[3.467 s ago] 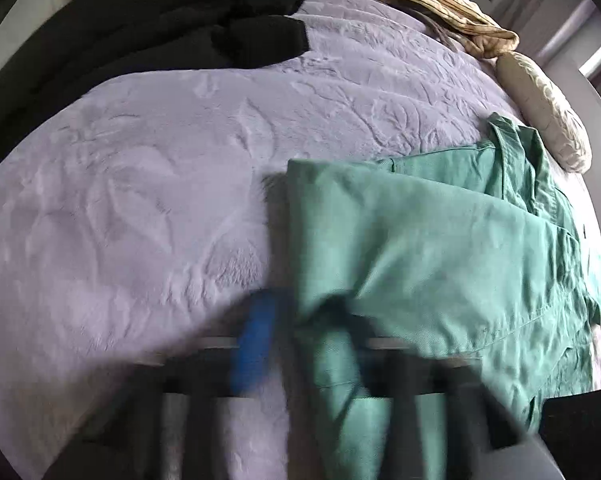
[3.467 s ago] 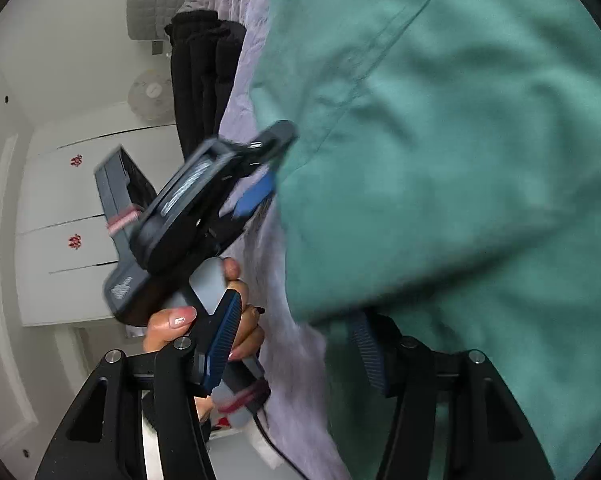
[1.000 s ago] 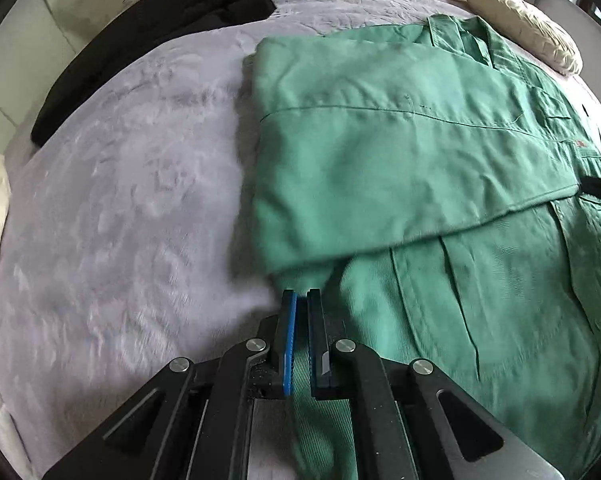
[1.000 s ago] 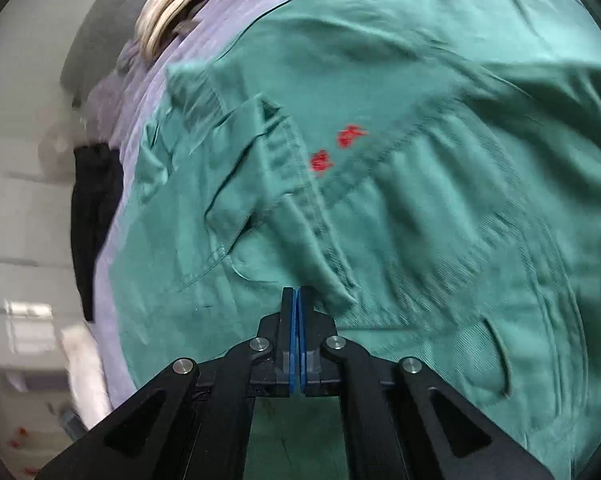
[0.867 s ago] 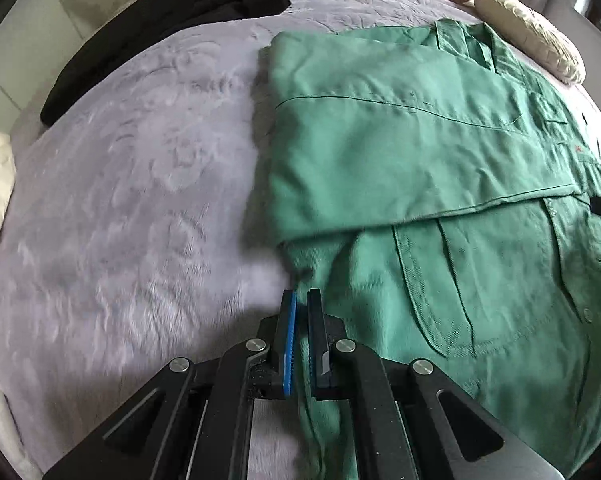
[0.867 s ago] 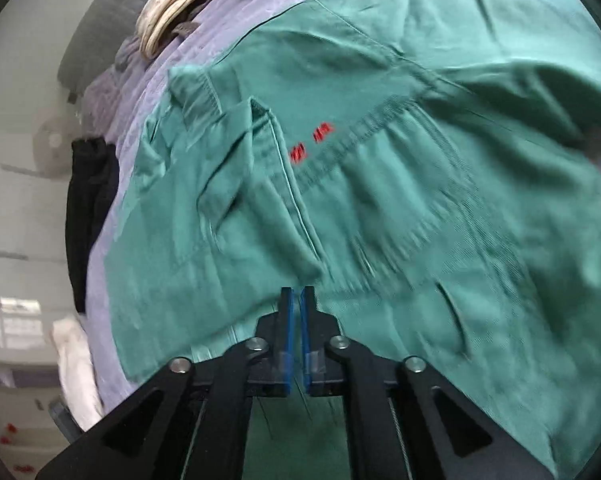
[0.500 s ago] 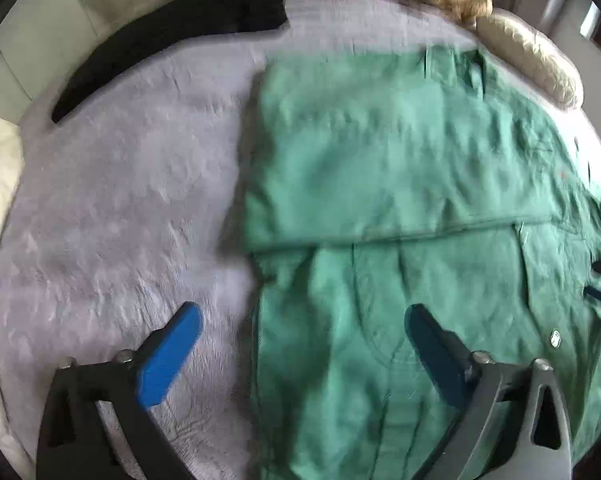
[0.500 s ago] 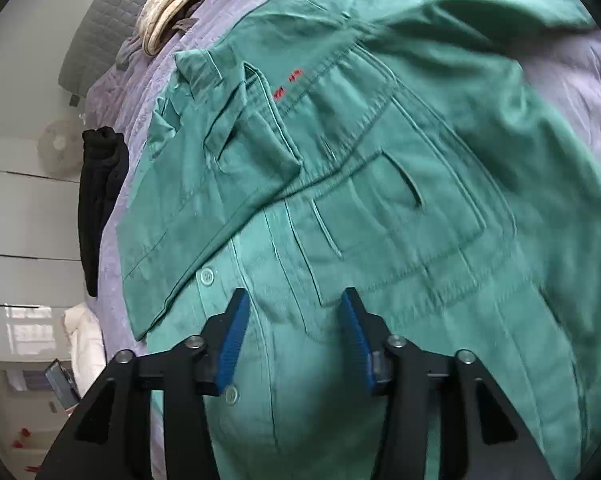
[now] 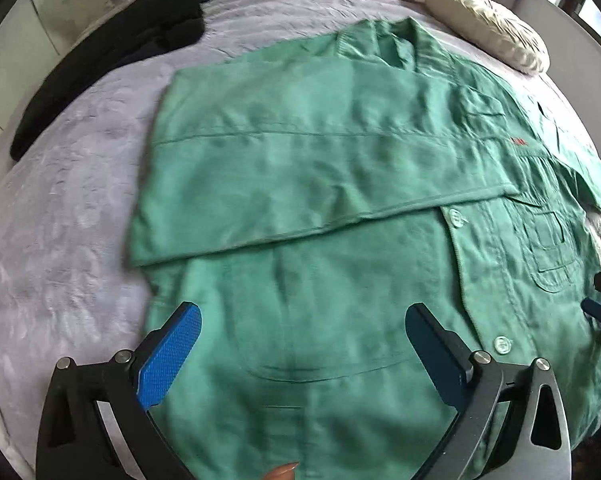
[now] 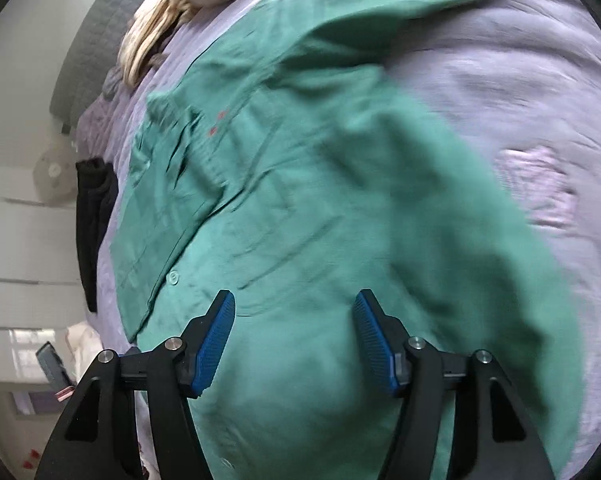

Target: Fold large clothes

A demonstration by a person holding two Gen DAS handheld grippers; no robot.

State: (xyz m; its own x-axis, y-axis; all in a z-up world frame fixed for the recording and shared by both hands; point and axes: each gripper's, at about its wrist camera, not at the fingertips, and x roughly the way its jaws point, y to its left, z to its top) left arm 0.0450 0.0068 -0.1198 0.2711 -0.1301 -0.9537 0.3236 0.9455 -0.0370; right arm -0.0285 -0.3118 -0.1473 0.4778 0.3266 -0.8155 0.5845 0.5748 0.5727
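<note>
Nearest in the left wrist view, the left gripper (image 9: 300, 344) has its jaws spread as wide as they go, with nothing gripped. Its blue pads (image 9: 168, 356) hang over the lower front of the green shirt (image 9: 320, 184), clear of the cloth. A fingertip (image 9: 280, 472) shows at the bottom edge.

In the right wrist view, the right gripper (image 10: 294, 340) has its jaws part-way apart and opening, and nothing is pinched between them. They hang over the shirt (image 10: 300, 200), with green cloth showing in the gap behind the pads; whether they brush it cannot be told.

The shirt lies spread on the purple bedspread (image 9: 60, 200), below and ahead of both grippers. In the left view a sleeve (image 9: 300, 168) is folded flat across the chest, its lower edge just above two buttons on the placket. A chest pocket sits toward the right, and the tips of the right gripper (image 9: 600, 308) show at the right edge beside it.

Only the right view shows the shirt's other side: an unfolded, blurred sleeve (image 10: 440, 184) running out over bare bedspread (image 10: 520, 100).

Farther off, the left view shows a black garment (image 9: 112, 52) near the bed's left edge, well apart from the shirt, and a cream bundle (image 9: 480, 28) beyond the collar. The right view adds a grey headboard (image 10: 84, 56) and white cupboards (image 10: 16, 240).
</note>
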